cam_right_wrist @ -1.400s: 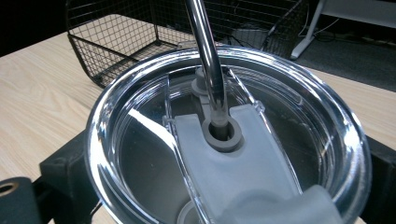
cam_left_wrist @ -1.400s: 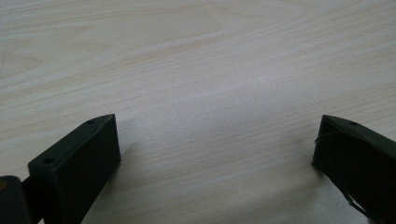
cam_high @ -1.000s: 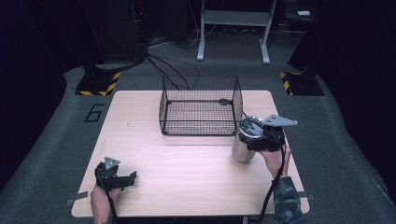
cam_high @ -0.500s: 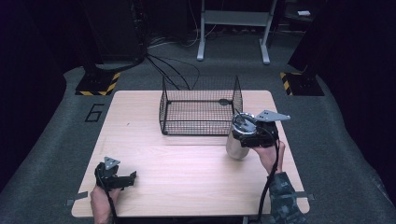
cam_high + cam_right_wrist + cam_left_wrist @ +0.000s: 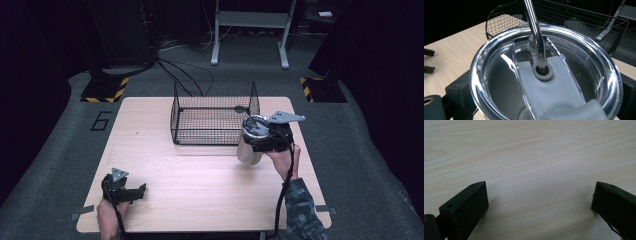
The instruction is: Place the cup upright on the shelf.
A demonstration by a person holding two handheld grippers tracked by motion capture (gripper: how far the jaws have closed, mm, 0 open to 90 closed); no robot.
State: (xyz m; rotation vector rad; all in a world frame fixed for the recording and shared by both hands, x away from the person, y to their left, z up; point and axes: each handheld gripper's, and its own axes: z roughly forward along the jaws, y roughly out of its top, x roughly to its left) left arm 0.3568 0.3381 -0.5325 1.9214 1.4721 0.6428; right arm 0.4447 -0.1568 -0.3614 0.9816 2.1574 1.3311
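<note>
The lower body of the shiny steel tumbler with a clear plastic lid (image 5: 251, 142) is partly covered by the right gripper (image 5: 265, 139) in the high view, and in the right gripper view its lid (image 5: 546, 82) runs off the bottom edge, so the tumbler's base cannot be made out there. A single metal straw (image 5: 535, 32) passes through the grey hole in the lid; its top is cut off by the upper edge of that view. The lid hides what the tumbler holds.

There is one tumbler, one black wire-mesh basket (image 5: 214, 131) and two grippers. The basket stands on the pale wooden table (image 5: 190, 170) toward its far side, and nothing can be made out in it from above. The tumbler is held tilted above the table, just in front of the basket's right front corner.

The right gripper's jaws are clamped on the tumbler's sides below the lid. The left gripper (image 5: 131, 192) rests low at the table's near left corner, well apart from the basket, its jaws spread wide over bare wood (image 5: 536, 170).
</note>
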